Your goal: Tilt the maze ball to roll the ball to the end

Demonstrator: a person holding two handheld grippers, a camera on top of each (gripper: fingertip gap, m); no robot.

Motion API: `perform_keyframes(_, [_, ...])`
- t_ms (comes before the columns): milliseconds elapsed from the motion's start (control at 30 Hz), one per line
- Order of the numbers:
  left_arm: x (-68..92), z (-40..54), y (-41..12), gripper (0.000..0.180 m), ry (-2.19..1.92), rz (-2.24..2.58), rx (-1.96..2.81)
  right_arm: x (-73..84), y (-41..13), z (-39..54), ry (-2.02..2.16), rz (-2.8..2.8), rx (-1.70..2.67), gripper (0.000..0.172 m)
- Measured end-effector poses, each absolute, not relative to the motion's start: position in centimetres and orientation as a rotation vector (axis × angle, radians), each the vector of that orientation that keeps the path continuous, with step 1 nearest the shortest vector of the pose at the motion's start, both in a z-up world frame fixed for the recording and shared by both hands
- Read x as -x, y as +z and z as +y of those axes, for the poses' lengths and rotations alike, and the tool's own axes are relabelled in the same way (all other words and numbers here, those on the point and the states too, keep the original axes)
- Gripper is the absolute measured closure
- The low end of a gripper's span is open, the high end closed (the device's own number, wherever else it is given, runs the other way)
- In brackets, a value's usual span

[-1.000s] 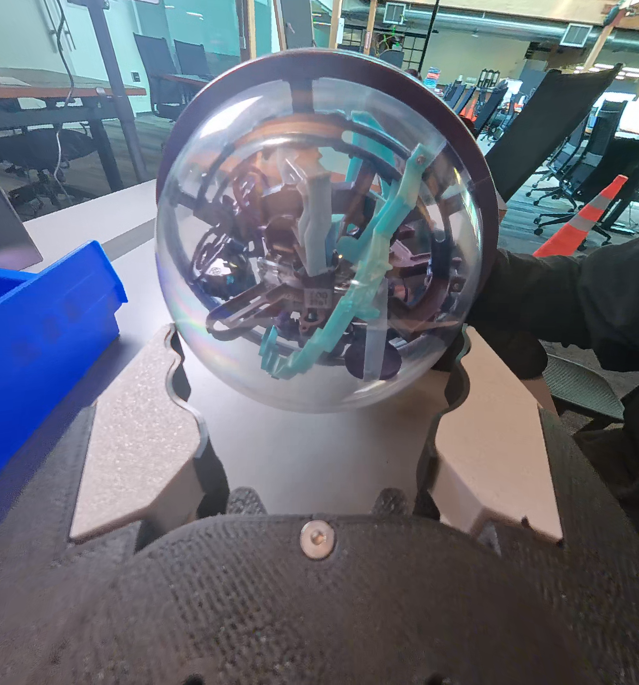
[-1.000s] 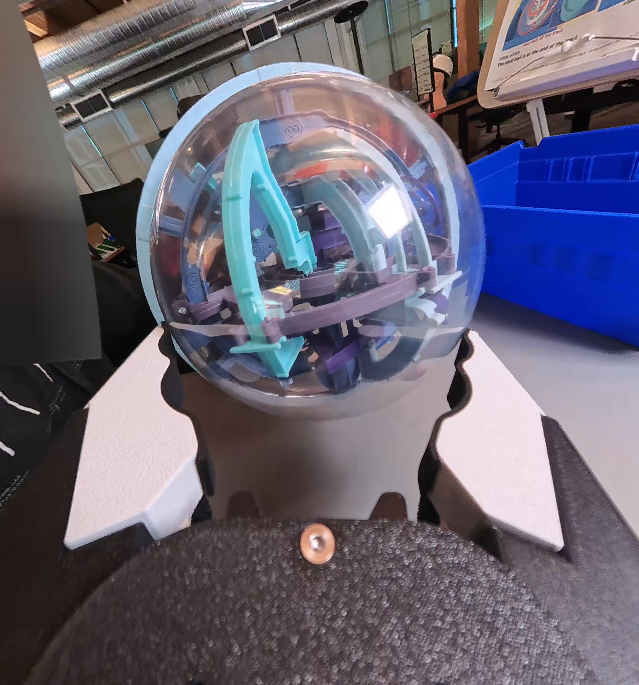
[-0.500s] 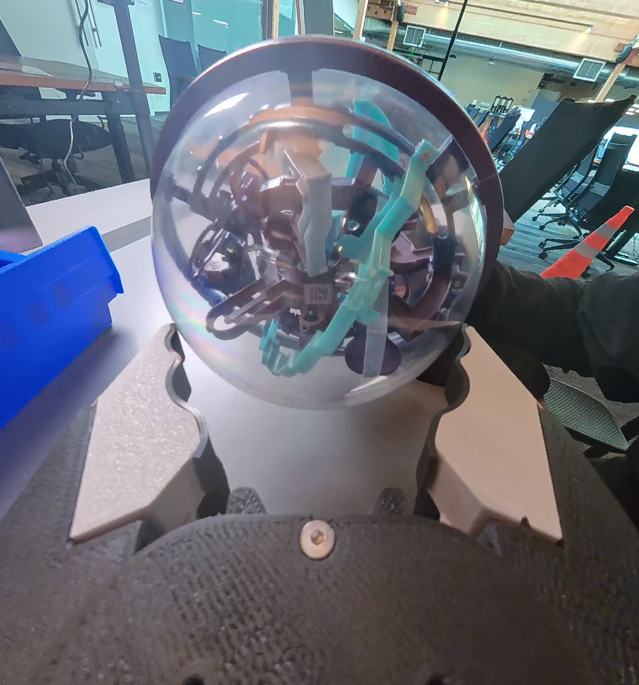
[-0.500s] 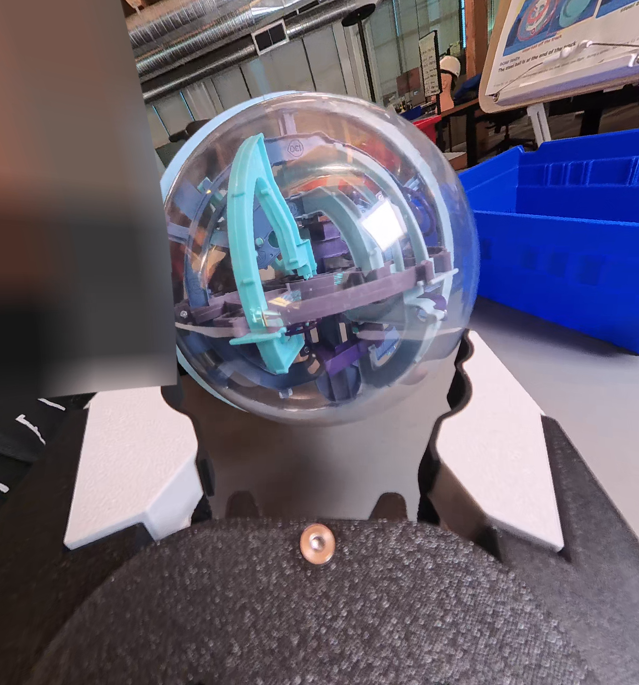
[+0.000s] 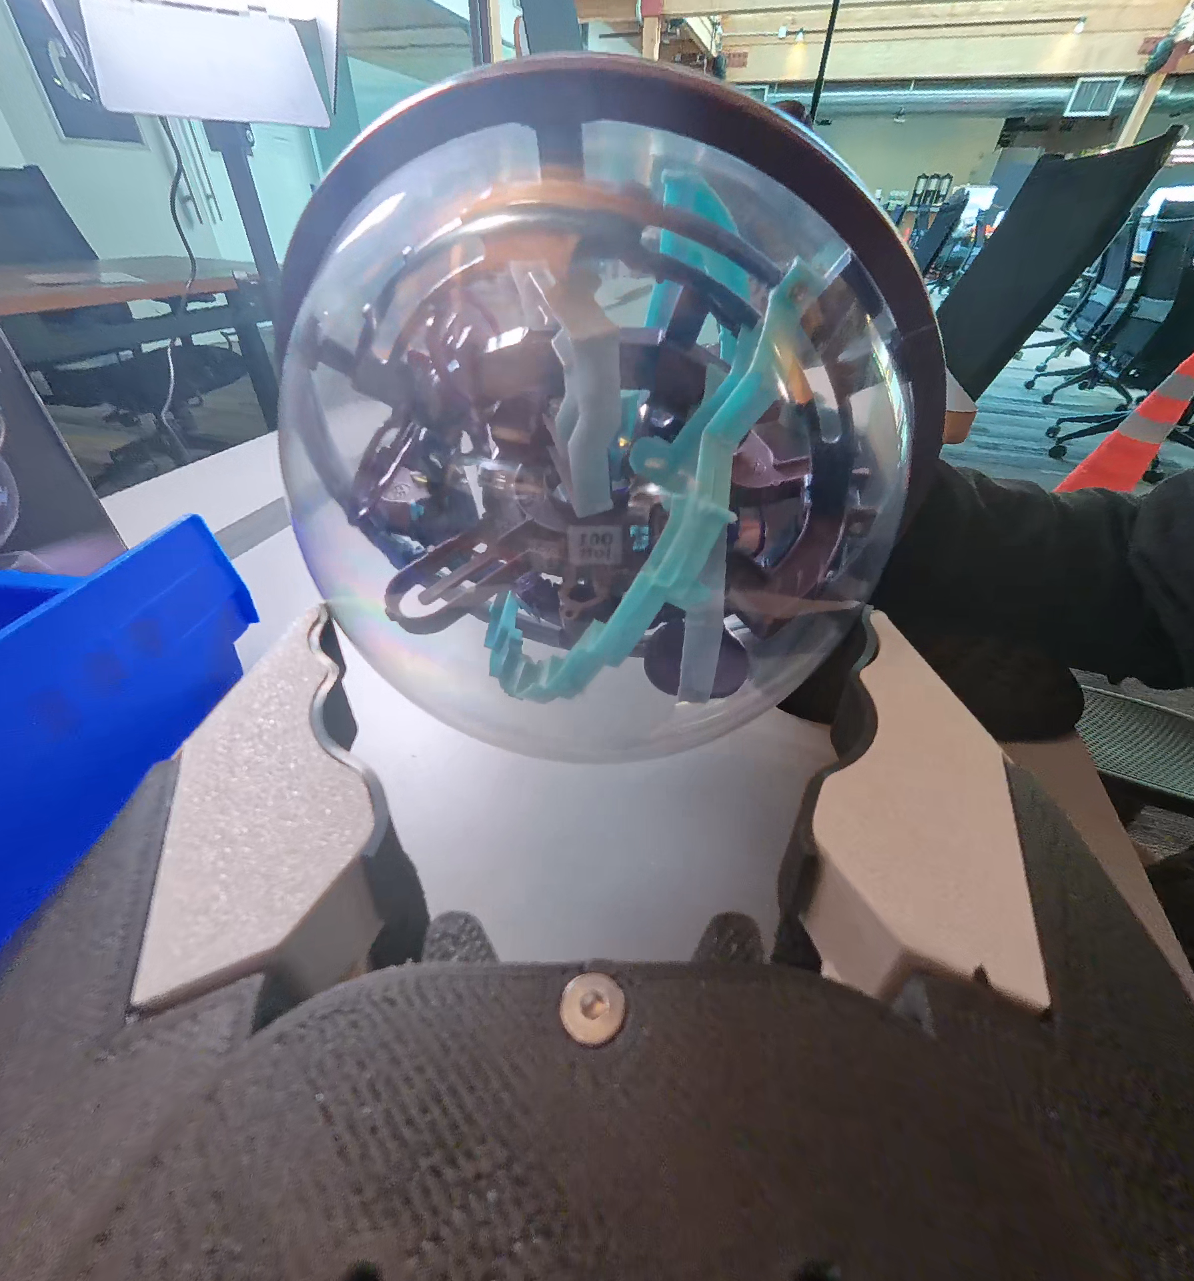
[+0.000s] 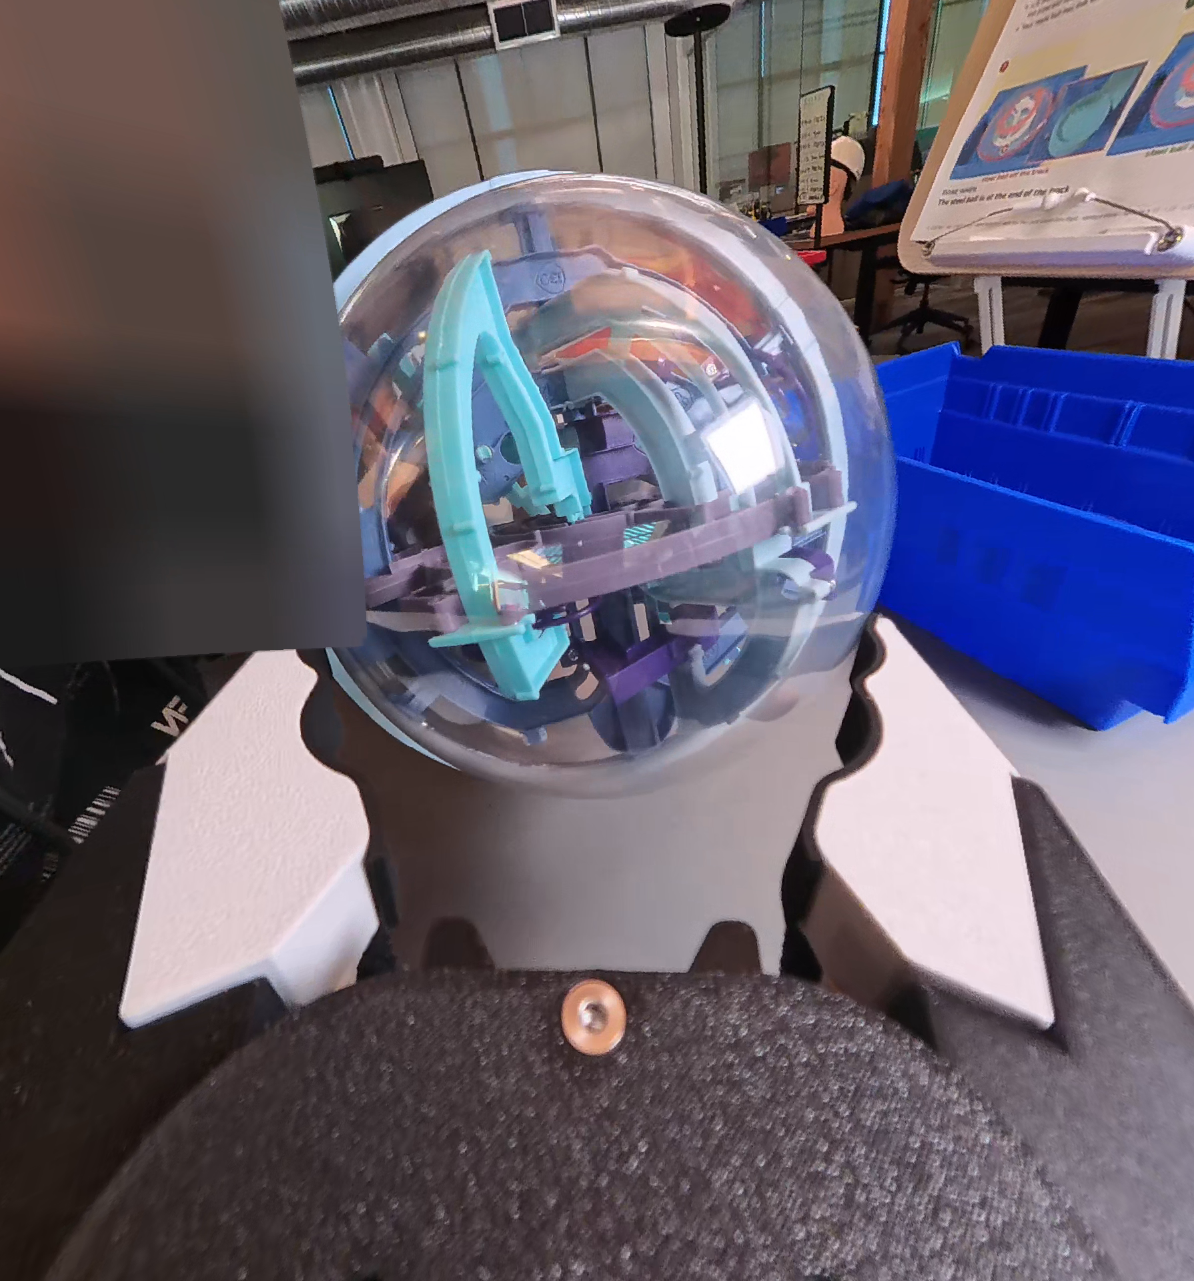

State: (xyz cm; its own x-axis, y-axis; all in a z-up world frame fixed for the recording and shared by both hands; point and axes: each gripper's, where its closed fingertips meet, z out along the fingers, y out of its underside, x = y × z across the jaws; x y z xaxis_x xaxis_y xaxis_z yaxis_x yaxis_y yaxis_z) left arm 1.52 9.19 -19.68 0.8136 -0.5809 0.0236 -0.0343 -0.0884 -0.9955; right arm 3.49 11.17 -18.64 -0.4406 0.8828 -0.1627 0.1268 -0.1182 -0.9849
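- In the left wrist view, a dark printed box and a tilted board are now seen left of the maze ball; a second ago neither was in view.
- In the right wrist view, the maze ball is seen farther right than before, nearer the blue bin.
- Writing is carried by the box, a small tag inside the ball and an instruction sheet right of it.
- The left gripper is spread wide, both fingertips pressed on the ball's lower sides.
- The right gripper is likewise clamped wide on the ball, above the table.
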Motion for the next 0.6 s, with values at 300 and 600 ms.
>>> perform_keyframes(300, [-1.59,9.19,-19.68,0.041,-0.465,0.515,1.593,-3.57,-18.57,11.1,1.583,-1.574,1.114,0.027])
perform_keyframes(600, [-1.39,9.11,-19.34,0.041,-0.436,0.545,1.571,-3.44,-18.74,10.93,1.597,-1.56,1.1,0.027])
